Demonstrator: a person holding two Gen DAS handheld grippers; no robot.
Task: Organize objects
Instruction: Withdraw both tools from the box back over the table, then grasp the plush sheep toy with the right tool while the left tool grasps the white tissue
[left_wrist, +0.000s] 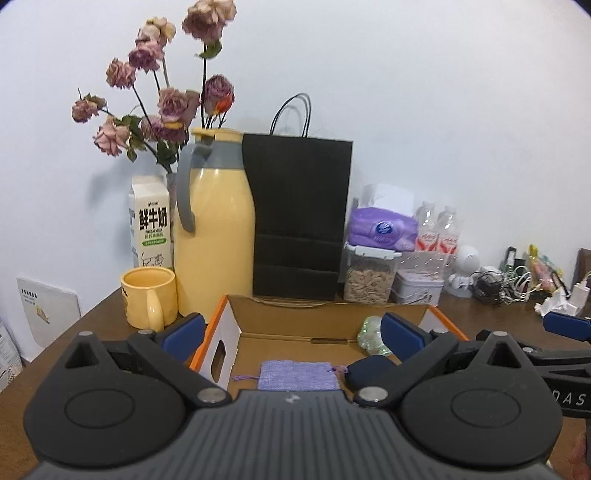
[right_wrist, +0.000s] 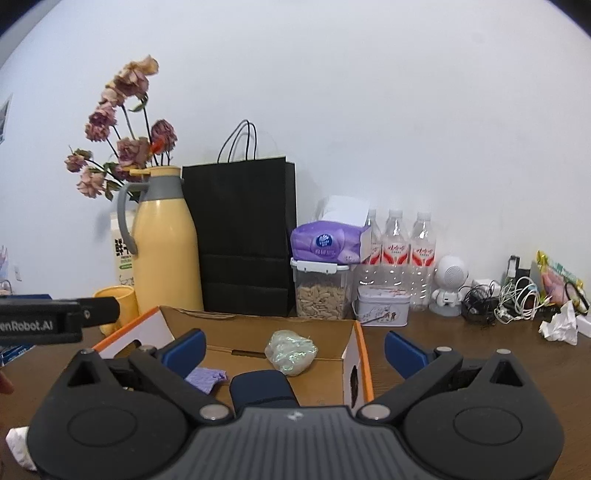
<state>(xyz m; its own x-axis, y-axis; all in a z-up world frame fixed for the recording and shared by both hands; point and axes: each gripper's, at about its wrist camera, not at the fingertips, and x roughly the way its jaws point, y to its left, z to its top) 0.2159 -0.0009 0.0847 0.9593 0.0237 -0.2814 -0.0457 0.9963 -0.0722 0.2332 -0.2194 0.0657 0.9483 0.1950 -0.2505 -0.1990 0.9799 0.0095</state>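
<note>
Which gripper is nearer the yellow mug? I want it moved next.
Left. The left gripper has the yellow mug just beyond its left finger; the right gripper sits farther off, over the cardboard box.

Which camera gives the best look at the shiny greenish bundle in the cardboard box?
The right wrist view: the greenish bundle sits whole between the open fingers. In the left wrist view, a blue finger pad hides part of the greenish bundle.

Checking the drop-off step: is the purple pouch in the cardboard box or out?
In. The purple pouch lies flat on the floor of the open cardboard box, beside a dark blue item.
</note>
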